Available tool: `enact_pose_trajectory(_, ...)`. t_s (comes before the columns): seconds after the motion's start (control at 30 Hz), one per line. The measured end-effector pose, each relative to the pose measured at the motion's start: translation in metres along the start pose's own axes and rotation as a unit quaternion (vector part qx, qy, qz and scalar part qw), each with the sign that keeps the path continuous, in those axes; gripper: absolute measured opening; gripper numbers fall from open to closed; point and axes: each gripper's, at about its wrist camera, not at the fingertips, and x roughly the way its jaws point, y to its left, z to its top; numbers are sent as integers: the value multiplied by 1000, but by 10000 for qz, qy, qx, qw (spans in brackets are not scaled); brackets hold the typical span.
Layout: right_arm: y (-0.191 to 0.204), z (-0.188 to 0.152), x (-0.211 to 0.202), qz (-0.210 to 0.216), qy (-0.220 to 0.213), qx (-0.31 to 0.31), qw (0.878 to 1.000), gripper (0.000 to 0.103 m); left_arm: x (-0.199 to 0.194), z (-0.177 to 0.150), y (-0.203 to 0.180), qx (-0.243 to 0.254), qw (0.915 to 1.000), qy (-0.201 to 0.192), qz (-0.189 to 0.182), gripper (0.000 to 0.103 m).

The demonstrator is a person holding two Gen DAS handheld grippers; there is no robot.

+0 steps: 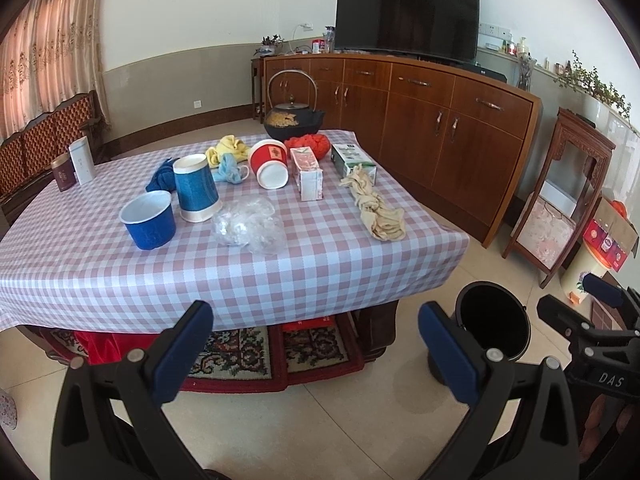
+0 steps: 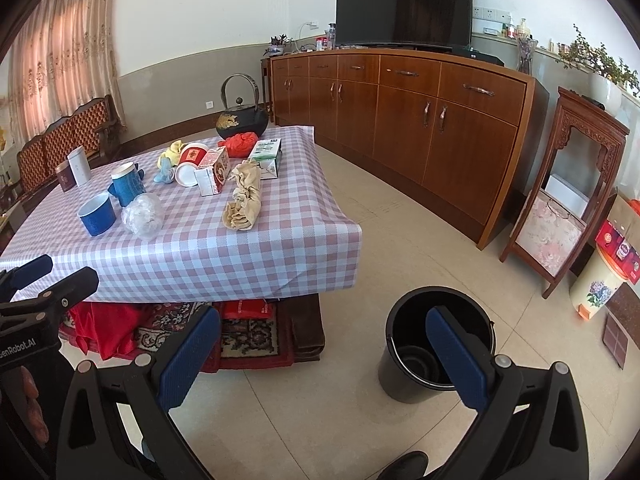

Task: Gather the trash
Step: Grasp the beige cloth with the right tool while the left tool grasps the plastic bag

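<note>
We hold both tools low in front of the table point(image 1: 280, 272), short of its near edge. Our left hand-held gripper point(image 1: 316, 344) is spread wide with nothing between its blue pads, and our right hand-held gripper point(image 2: 324, 350) is likewise released and empty.

The trash sits on the checked cloth. In the left wrist view, a crumpled clear plastic bag point(image 1: 248, 226) lies nearest us, at about 12 o'clock from the left tool. Just beside it at 9 o'clock stands a short blue paper cup point(image 1: 149, 220), upright and open. Behind these is a taller blue cup point(image 1: 196, 188), upside down. Further back, a red and white cup point(image 1: 270, 164) lies on its side, with a red-printed carton point(image 1: 307, 174) just at its 3 o'clock and a green and white carton point(image 1: 354, 158) beyond that. A twisted beige cloth point(image 1: 374, 204) stretches toward the table's right edge. Small yellow, blue and red cloths bunch near a black kettle point(image 1: 294, 120) at the far side.

The black bin point(image 2: 438, 342) stands on the tiled floor, well apart from the table, at 1 o'clock from the right tool; the right finger partly covers it.
</note>
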Motion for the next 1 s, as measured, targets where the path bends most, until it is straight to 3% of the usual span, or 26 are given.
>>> enact_pose_trajectory(0.13, 6, 10, 12, 297, -96, -109, 9995, 103, 11, 8, 19, -188, 9996, -141, 155, 103)
enact_pose_trajectory(0.23, 12, 21, 24, 524, -179, -146, 9984, 103, 30, 12, 36, -335, 9993, -48, 137, 103)
enact_pose_trajectory(0.4, 28, 42, 58, 824, -206, -230, 9961, 102, 63, 19, 53, -391, 9983, -22, 440, 103)
enact_pose_trajectory(0.47, 35, 51, 75, 919, -178, -275, 9952, 92, 75, 23, 56, -393, 9982, 3, 459, 102)
enact_pose_trajectory(0.6, 53, 64, 114, 1075, -32, -429, 9933, 85, 103, 27, 58, -273, 9974, 79, 660, 95)
enact_pose_trajectory(0.77, 69, 77, 160, 1236, 204, -531, 9907, 70, 125, 33, 65, -411, 9971, 183, 614, 92)
enact_pose_trajectory(0.9, 77, 82, 193, 1267, 410, -558, 9895, 67, 139, 39, 63, -440, 9972, 208, 561, 92)
enact_pose_trajectory(1.0, 79, 85, 211, 1322, 557, -557, 9881, 55, 147, 42, 66, -514, 9971, 237, 499, 91)
